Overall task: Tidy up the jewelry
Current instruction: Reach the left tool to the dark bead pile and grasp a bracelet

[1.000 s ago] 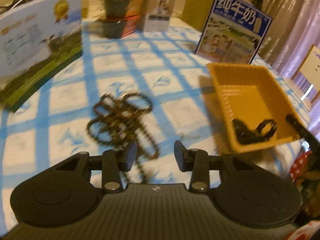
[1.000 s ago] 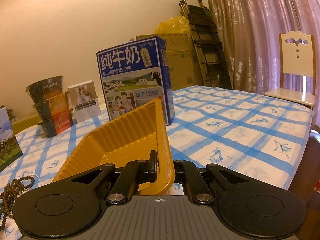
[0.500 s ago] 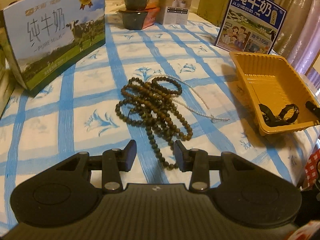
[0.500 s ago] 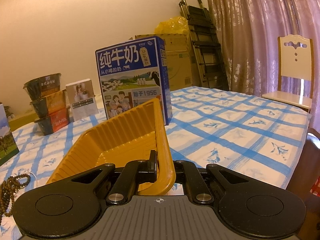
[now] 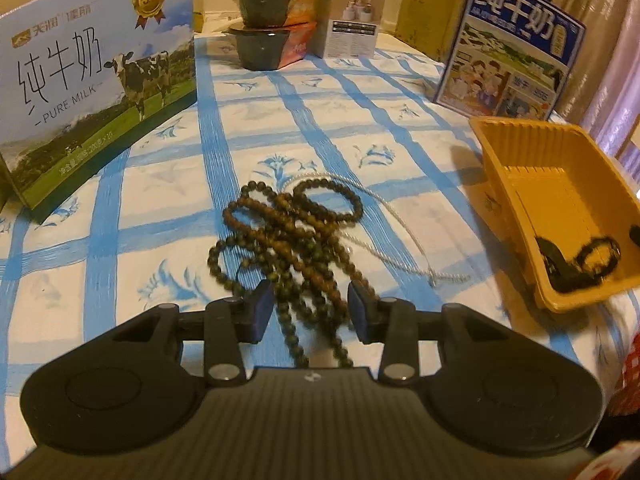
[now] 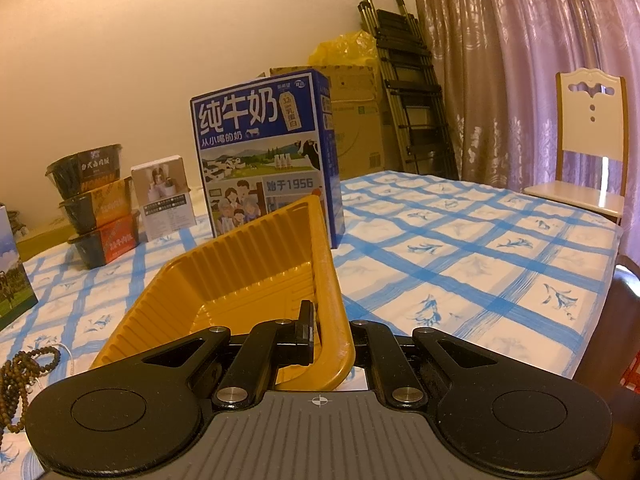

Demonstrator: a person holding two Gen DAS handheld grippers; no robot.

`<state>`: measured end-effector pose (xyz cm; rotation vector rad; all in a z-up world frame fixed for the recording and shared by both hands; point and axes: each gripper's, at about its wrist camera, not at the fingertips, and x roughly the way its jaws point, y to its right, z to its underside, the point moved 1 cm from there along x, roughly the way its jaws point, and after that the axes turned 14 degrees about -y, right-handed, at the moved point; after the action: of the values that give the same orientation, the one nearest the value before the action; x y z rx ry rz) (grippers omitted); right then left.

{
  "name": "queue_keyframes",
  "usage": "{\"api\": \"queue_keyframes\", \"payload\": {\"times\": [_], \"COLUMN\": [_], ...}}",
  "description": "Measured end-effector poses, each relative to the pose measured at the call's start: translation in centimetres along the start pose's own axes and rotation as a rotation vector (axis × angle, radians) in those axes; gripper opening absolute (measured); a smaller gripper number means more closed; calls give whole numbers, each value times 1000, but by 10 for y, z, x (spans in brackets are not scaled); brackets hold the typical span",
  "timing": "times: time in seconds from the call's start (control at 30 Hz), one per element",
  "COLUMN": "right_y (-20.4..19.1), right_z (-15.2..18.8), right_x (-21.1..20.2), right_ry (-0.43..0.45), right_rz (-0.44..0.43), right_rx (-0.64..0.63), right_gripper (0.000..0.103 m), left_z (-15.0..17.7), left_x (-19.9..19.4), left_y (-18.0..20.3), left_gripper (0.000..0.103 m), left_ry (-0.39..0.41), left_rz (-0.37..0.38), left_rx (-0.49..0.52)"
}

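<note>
A tangle of brown bead strands [image 5: 288, 236] lies on the blue-checked tablecloth, with a thin white pearl string [image 5: 400, 236] trailing from it to the right. My left gripper [image 5: 312, 309] stands open low over the near end of the tangle, and a few bead strands run between its fingers without the pads pressing them. The yellow ribbed tray [image 5: 560, 184] sits to the right with a black strap-like piece [image 5: 576, 260] in its near corner. My right gripper [image 6: 332, 336] is shut on the tray's [image 6: 240, 280] near wall. The beads [image 6: 20, 376] show at that view's left edge.
A large milk carton [image 5: 96, 76] stands at the left, stacked dark bowls [image 5: 272, 20] and a small white box [image 5: 352, 24] at the back, and a blue milk box [image 5: 512, 48] behind the tray. A chair [image 6: 588, 152], a folded ladder [image 6: 408, 92] and curtains are beyond the table.
My left gripper has dropped and closed in on the bead tangle, so strands now lie between its fingers. The right gripper and the tray have not moved.
</note>
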<state>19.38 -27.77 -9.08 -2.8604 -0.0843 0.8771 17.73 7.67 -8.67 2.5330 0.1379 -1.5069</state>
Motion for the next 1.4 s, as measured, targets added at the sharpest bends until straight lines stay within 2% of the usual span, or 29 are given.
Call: {"api": "queue_keyframes", "payload": {"times": [0.17,0.47,0.53,0.6,0.73,1.07,1.4], "right_y": [0,-1,-1,-1,-2,-2,-2], "right_z": [0,2,1,1,2,2,2], "right_x": [1,3,3,3,4,4,5], "right_ry": [-1,-2,-3,-4,-4,-4,-4], "right_rz": [-1,-1,0,0,-1,0,-1], "right_rx": [1,0,2,2,2,2,3], "right_gripper": [7,7,7,7,7,7,7], "left_z": [-16,-30,-31,-31,-28,-34,-69], "left_x": [12,36,38,41,35,-28,-107], "left_y": [-3,-10,-11,-12,-15,-29,-35], "left_gripper": [33,24,21,9,6,6,6], "left_ry": [9,-34,-37,-39,-31,62,212], "left_rz": [-5,5,5,-3,1,-2,-9], "left_rx": [-37,-113,-114,-114,-104,-64,-19]}}
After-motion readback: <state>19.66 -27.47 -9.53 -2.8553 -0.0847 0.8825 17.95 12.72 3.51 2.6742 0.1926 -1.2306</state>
